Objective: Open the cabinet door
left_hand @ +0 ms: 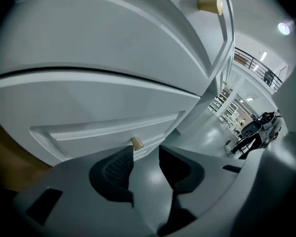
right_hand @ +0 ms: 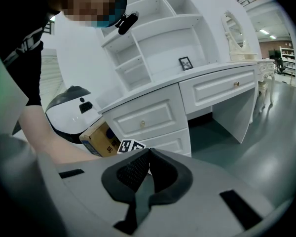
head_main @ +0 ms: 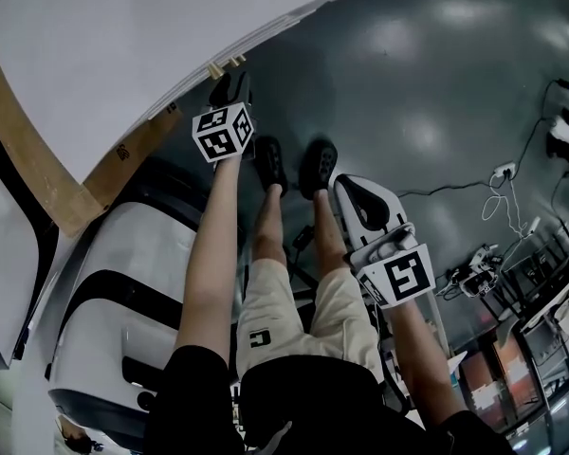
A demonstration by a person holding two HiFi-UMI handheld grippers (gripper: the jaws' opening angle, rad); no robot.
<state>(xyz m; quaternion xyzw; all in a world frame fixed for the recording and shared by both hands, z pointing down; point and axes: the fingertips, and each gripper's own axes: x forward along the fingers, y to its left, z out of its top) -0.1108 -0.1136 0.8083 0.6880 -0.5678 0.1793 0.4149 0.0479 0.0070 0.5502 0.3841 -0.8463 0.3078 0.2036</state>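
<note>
Here, the left hand-held gripper (left_hand: 145, 151) was held with its jaws wide apart and nothing between them. The left jaw's tip was just short of a small pale wooden knob (left_hand: 137, 142). The knob sat on the cabinet door (left_hand: 103, 125), a white front with a raised rectangular moulding, low on the desk. A dark seam divided it from the drawer front (left_hand: 113, 33) above, which carried a matching knob of its own.

The right hand-held gripper (right_hand: 149, 154) was well back from the desk, with its jaws closed together on nothing. Beyond it, a cardboard box (right_hand: 99, 139) stood beside the white drawers. Above the worktop (right_hand: 197, 75), open shelves (right_hand: 153, 43) rose in tiers, and a glossy grey floor (right_hand: 266, 147) stretched away to the right.
</note>
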